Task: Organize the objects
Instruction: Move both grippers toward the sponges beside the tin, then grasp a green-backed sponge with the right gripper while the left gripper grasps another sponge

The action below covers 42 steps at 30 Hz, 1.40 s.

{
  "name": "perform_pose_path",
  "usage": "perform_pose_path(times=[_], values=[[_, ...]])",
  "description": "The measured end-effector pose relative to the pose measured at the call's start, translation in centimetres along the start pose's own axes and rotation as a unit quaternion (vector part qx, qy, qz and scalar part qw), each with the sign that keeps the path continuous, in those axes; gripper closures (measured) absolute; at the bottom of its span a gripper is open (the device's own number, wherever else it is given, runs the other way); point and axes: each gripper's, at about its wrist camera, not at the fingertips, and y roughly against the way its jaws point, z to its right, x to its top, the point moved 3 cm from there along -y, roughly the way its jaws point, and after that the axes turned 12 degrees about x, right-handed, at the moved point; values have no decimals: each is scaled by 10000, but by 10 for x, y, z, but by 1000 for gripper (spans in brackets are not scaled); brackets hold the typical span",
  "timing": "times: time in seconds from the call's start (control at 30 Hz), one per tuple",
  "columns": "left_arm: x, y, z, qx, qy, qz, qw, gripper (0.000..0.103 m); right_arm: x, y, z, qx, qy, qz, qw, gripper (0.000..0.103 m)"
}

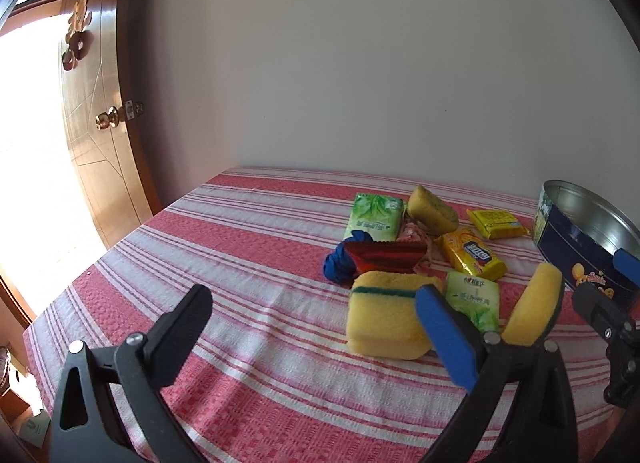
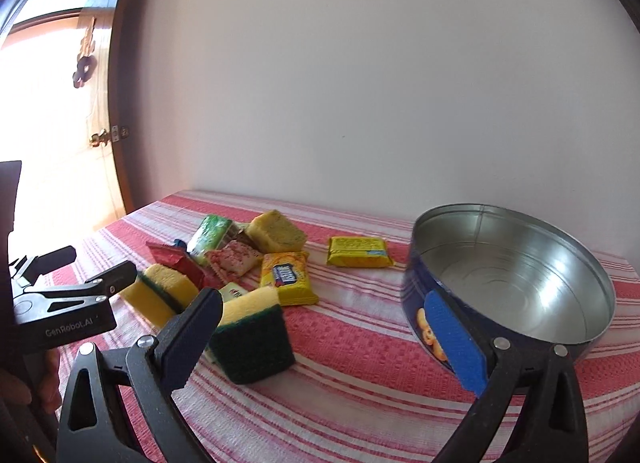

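Observation:
A pile of small things lies on the red-and-white striped cloth (image 1: 256, 231): yellow sponges (image 1: 384, 315) (image 2: 256, 327), green tissue packs (image 1: 374, 217), yellow biscuit packs (image 1: 474, 253) (image 2: 356, 251), a red pack (image 1: 384, 253) and a blue cloth (image 1: 338, 265). A round empty metal tin (image 2: 516, 275) with a dark blue wall stands at the right and also shows in the left wrist view (image 1: 588, 235). My left gripper (image 1: 312, 303) is open and empty, left of the pile. My right gripper (image 2: 324, 311) is open and empty, between the near sponge and the tin.
A white wall runs behind the table. A wooden door (image 1: 100, 115) with a brass knob stands at the left beside a bright window. The right gripper's finger (image 1: 608, 315) shows at the right edge of the left wrist view, beside a tilted sponge (image 1: 534, 307).

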Motion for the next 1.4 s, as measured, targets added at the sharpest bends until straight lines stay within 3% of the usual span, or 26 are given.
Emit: perform_pose_path(times=[0.27, 0.3, 0.33, 0.37, 0.5, 0.63, 0.8, 0.93, 0.97, 1.03, 1.07, 1.23, 1.4], values=[[-3, -2, 2, -254, -262, -78, 9993, 0, -10, -41, -8, 256, 84, -976, 9949, 1], [-3, -4, 6, -328, -305, -127, 9989, 0, -11, -44, -8, 299, 81, -1061, 9939, 3], [-4, -4, 9, -419, -319, -146, 9985, 0, -11, -47, -9, 367, 67, -1097, 9933, 14], [-4, -4, 13, -481, -322, -163, 9982, 0, -12, -46, -9, 477, 42, -1082, 9930, 26], [1, -4, 29, -570, -374, -211, 9974, 0, -12, -37, -10, 691, -20, -942, 9932, 46], [3, 0, 42, -725, -504, -180, 9959, 0, -8, -26, -3, 540, -104, -764, 9956, 47], [-3, -17, 46, -475, -619, -414, 9961, 1, 2, -10, 21, 390, -624, -352, 9967, 47], [-6, -36, 44, -730, -472, -879, 9923, 26, 3, -10, 32, 364, -882, -343, 9948, 47], [-9, -37, 44, -793, -432, -973, 9911, 28, 3, -10, 33, 352, -892, -337, 9948, 47], [-11, -36, 42, -1067, -308, -1043, 9883, 49, 4, -9, 33, 302, -862, -294, 9954, 47], [-11, -34, 44, -1198, -245, -1011, 9873, 49, 4, -7, 34, 273, -836, -252, 9958, 47], [-9, -19, 37, -1132, -145, -715, 9909, 50, 7, 3, 35, 186, -808, 10, 9966, 47], [8, 9, 27, -1307, -124, -204, 9911, 49, 19, 26, 44, 0, -825, 560, 9950, 47]])
